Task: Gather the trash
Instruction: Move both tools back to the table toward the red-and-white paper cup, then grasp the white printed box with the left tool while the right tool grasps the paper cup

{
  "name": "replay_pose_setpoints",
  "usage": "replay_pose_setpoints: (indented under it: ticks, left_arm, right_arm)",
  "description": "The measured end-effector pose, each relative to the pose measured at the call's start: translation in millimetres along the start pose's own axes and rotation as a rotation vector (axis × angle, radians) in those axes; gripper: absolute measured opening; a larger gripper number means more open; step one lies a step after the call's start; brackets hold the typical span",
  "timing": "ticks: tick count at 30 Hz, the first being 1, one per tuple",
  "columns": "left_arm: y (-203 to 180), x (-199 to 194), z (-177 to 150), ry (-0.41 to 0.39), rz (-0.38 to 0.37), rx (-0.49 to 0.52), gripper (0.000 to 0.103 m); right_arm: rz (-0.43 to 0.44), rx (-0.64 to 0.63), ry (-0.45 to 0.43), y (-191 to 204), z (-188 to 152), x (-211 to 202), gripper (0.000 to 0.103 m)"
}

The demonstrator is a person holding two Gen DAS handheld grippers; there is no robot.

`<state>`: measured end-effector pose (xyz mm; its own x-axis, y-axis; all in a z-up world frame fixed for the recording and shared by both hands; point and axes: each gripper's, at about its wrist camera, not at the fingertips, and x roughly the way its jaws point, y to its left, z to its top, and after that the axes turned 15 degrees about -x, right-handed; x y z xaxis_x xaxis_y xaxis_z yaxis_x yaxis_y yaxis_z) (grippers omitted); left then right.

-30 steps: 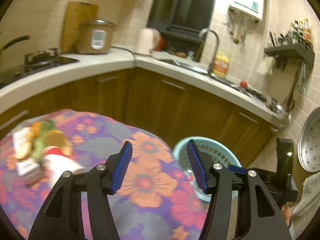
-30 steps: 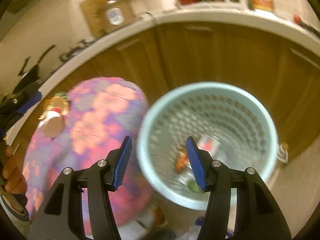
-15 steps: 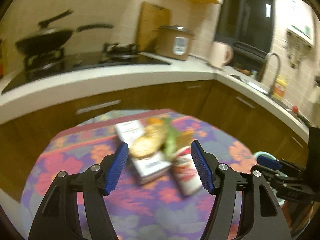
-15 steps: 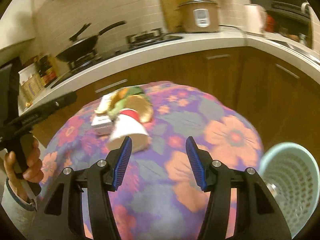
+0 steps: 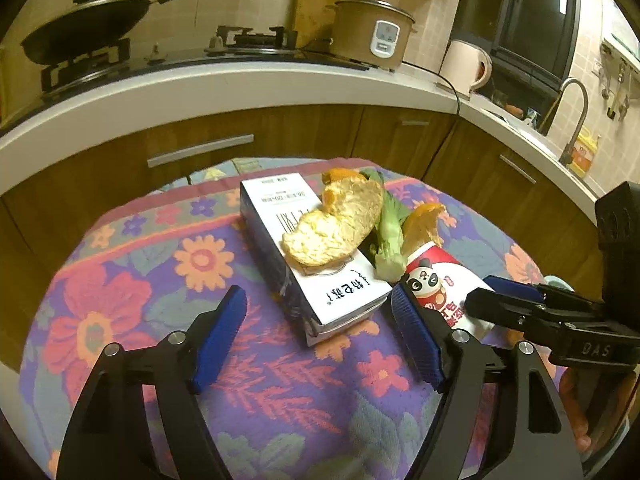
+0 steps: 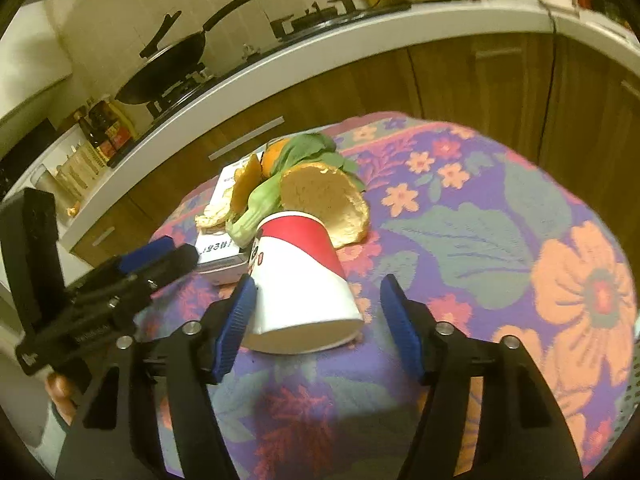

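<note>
Left gripper (image 5: 316, 336) jaws wide, just been opening, empty; carton (image 5: 308, 252) lies ahead at 12 o'clock. Right gripper (image 6: 316, 320) jaws wide, just been opening, straddling the toppled paper cup (image 6: 300, 280), the left pad looking to touch it. Orange peel (image 5: 332, 228) rests on carton. Floral tablecloth (image 5: 120, 300); kitchen counter (image 5: 200, 88) behind. Both grippers angled downward.

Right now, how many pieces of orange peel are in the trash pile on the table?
3 visible. One large peel lies on the white carton; a second peel sits behind the paper cup; a smaller piece shows at the pile's far end. More may be hidden.
</note>
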<state>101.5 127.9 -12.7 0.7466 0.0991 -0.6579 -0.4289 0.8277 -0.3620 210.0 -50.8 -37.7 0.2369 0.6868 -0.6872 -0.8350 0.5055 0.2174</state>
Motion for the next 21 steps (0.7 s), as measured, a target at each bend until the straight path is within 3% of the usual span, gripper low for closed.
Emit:
replay_pose_setpoints:
  ticks: [4,7,11,17,21]
  left_arm:
    - [1,7,-3,0.011,0.001,-0.007,0.073]
    - [0,8,-4,0.016,-0.002,-0.012,0.073]
    - [-2,12,-4,0.02,0.002,-0.011,0.073]
    - [-12,22,-8,0.038,0.025,-0.014,0.073]
    - [-27,38,-12,0.044,0.107,0.005,0.073]
  right_arm:
    - [0.066,0.019,0.022,1,-1,10,0.063]
    - [0.09,0.008,0.017,5,-2,7,0.051]
    - [0.095,-0.005,0.002,8,-8,-3,0.047]
    - [0.08,0.034,-0.056,-5,-22,-30,0.044]
    - [0.017,0.047,-0.097,-16,-28,-50,0.044]
